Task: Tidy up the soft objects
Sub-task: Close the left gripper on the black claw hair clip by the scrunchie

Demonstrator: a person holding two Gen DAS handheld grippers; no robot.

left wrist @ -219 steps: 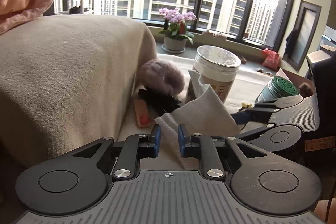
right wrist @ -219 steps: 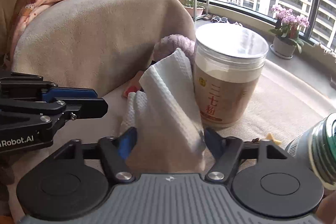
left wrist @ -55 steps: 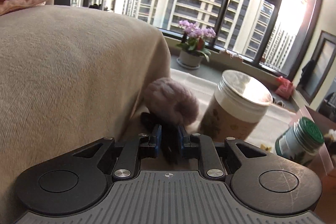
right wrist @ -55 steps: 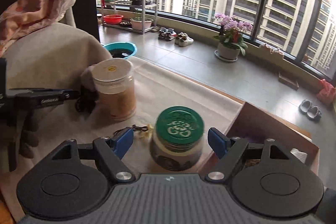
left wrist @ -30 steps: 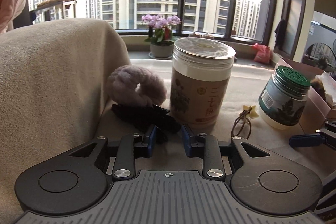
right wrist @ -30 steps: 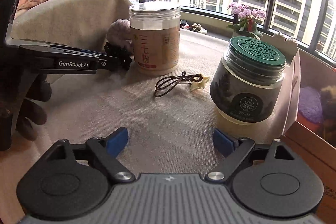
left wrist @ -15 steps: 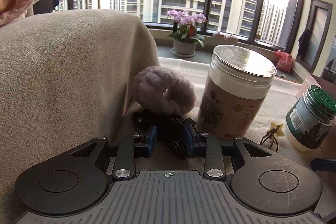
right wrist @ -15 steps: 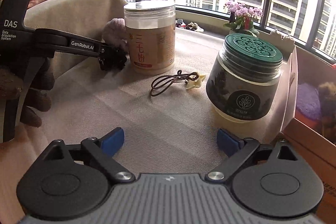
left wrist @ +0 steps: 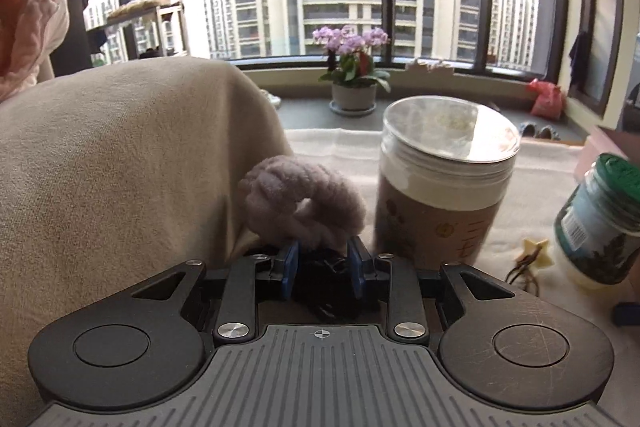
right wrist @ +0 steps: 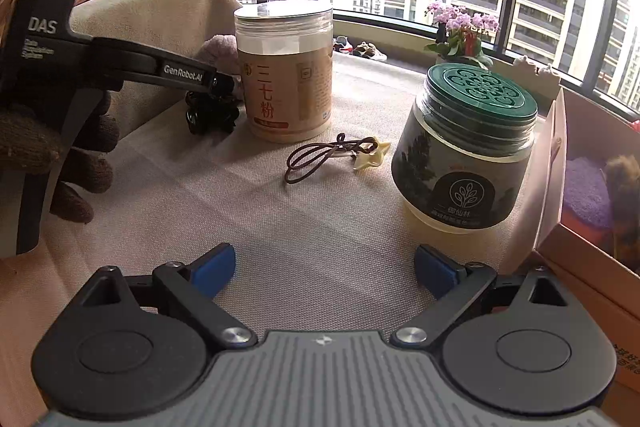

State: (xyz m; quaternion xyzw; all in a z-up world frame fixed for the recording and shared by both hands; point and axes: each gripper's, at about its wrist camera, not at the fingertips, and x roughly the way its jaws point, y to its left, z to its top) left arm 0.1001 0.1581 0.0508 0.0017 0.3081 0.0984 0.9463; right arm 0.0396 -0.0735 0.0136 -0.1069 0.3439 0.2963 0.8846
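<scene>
Your left gripper (left wrist: 322, 269) has its jaws narrow around the black scrunchie (right wrist: 210, 113), which lies on the beige cloth (right wrist: 320, 227) between the covered cushion (left wrist: 120, 155) and the tall jar (right wrist: 286, 75), with the purple scrunchie (left wrist: 304, 205) just behind; whether the pads press it, you cannot tell. Your right gripper (right wrist: 324, 267) is spread wide over bare cloth, holding nothing.

My left gripper (right wrist: 212, 95) reads "DAS" and "GenRobot.AI"; just beyond it, the tall jar (right wrist: 286, 75) is labelled "三七粉".
</scene>
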